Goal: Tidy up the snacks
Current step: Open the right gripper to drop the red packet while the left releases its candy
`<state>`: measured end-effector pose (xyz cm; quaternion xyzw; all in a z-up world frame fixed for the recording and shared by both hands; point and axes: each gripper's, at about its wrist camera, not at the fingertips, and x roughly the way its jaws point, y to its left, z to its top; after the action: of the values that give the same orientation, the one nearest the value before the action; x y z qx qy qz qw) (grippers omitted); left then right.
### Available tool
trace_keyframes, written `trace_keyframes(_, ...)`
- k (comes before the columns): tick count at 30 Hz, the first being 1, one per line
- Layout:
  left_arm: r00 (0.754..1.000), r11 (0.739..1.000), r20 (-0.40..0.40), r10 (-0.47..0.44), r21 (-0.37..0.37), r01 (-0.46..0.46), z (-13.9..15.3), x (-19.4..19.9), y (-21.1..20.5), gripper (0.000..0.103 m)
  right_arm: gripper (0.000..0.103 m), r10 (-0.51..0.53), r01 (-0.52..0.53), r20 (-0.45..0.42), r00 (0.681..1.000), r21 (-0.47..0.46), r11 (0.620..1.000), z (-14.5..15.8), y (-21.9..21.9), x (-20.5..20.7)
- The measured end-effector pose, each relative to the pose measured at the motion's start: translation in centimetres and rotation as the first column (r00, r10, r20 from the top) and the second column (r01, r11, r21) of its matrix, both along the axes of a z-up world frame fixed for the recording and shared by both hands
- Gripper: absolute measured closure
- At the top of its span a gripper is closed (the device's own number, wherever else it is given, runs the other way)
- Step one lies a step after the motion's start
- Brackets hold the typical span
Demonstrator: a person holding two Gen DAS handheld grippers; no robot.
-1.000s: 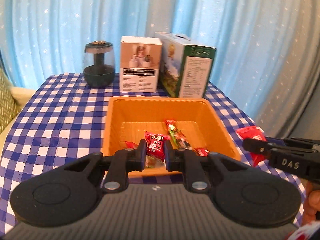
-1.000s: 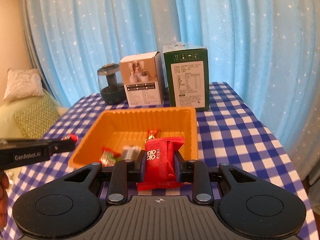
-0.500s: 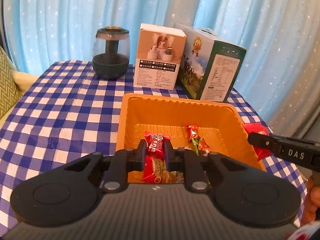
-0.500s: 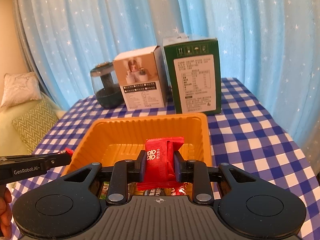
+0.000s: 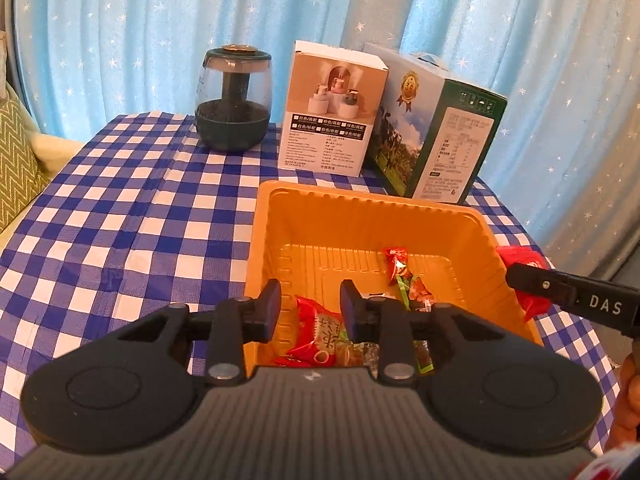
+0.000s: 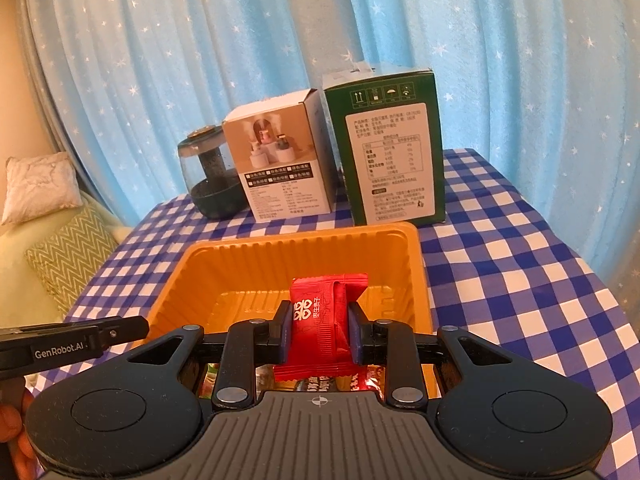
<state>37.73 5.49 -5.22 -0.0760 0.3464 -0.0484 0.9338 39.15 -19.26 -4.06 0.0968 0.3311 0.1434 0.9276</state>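
Two grippers over tray (image 5: 472, 216); left gripper (image 5: 310, 310) just opened, snack (image 5: 320, 332) dropped; right gripper (image 6: 319, 332) clamps red pack (image 6: 322, 320); release next.

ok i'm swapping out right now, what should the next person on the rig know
Left tongs: have just been opening, nothing gripped; the red snack they carried now lies in the orange tray with the other sweets.
Right tongs: shut on a red snack packet, held over the tray's near end, not yet released.
Tray sits on the checked tablecloth, in front of two boxes and a glass jar.
Done: several snacks are in the tray.
Left: probably let go of the right packet into the tray. Whether more snacks wait outside the tray cannot be seen.
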Motion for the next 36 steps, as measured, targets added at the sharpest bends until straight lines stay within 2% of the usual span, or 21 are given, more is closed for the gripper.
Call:
trace_keyframes(14,0.999,1.000,0.025,-0.025,0.019,0.024,0.5,-0.4,-1.3,0.073,0.073,-0.012,0.011,0.009,1.000,0.015,1.000,-0.1,-0.1,0.4)
trace_keyframes(16,0.999,1.000,0.024,-0.025,0.018,0.024,0.5,-0.5,-1.3,0.073,0.062,-0.016,0.015,0.014,1.000,0.017,1.000,-0.1,-0.2,0.4)
trace_keyframes(17,0.999,1.000,0.024,-0.025,0.018,0.024,0.5,-0.4,-1.3,0.073,0.042,-0.028,0.027,0.019,0.999,0.022,0.999,-0.1,-0.4,0.4)
trace_keyframes(18,0.999,1.000,0.023,-0.025,0.019,0.024,0.5,-0.5,-1.3,0.072,0.032,-0.043,0.042,0.025,0.999,0.031,0.999,-0.1,-0.6,0.3)
trace_keyframes(24,0.999,0.999,0.021,-0.031,0.028,0.030,0.4,-0.6,-1.6,0.072,0.032,-0.069,0.068,0.017,0.998,0.049,0.996,0.1,-1.5,0.4)
trace_keyframes(36,0.999,0.999,0.022,-0.037,0.041,0.036,0.5,-0.7,-2.0,0.069,0.032,-0.055,0.054,0.012,0.998,0.039,0.998,0.0,-1.2,0.2)
